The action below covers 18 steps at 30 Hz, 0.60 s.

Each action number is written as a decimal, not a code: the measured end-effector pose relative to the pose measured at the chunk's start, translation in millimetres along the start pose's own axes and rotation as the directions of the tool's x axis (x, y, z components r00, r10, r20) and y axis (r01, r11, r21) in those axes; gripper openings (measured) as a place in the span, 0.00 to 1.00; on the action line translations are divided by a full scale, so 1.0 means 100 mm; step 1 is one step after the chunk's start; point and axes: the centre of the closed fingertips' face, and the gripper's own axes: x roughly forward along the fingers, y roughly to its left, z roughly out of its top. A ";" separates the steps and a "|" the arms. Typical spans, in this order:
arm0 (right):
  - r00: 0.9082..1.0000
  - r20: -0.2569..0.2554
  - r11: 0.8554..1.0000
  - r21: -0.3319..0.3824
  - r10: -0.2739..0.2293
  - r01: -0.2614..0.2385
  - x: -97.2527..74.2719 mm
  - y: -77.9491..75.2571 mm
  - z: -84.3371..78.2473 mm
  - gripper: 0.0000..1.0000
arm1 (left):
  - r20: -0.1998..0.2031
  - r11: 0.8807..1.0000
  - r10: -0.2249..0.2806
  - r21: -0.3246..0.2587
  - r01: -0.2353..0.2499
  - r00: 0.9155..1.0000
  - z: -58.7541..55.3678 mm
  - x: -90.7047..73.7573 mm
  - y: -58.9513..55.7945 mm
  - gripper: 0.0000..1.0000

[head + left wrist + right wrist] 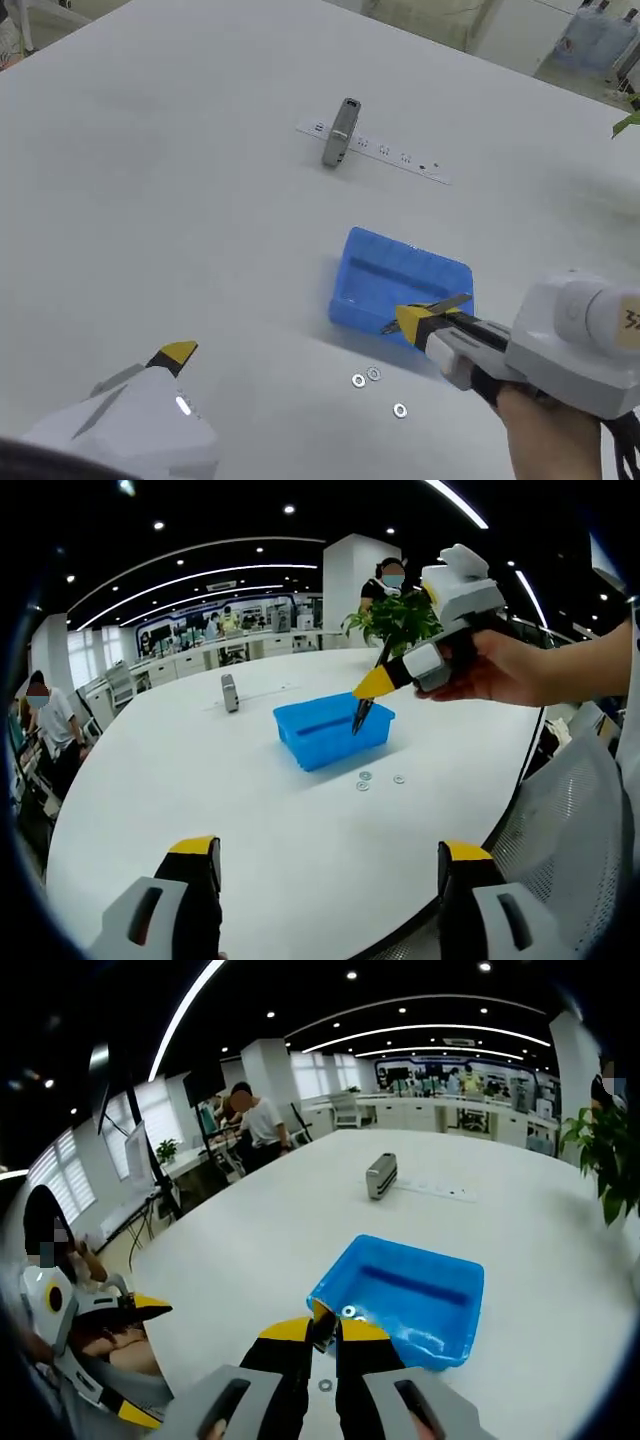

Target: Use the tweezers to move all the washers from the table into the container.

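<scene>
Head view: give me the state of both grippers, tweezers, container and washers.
Right gripper: shut on the tweezers.
Tweezers: over the container, a washer at the tip.
Left gripper: open, holding nothing.
Container: upright, open top.
Washers on the table: three, flat, beside the container.

Blue container (400, 272), tweezers (360, 718) above it, three washers (359, 381) just beside

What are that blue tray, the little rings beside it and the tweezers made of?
Tray: probably plastic; even bright blue, soft sheen, moulded rounded corners. Washers: likely metal; silvery grey, thin and flat, though too small to be sure. Tweezers: seemingly metal; a thin, dull grey strip.
</scene>
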 end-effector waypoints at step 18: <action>0.993 -0.115 0.998 -0.046 -0.041 0.036 0.27 -0.05 -0.49 0.05 | -0.002 1.000 0.000 -0.005 0.000 1.000 -0.01 0.01 -0.01 0.99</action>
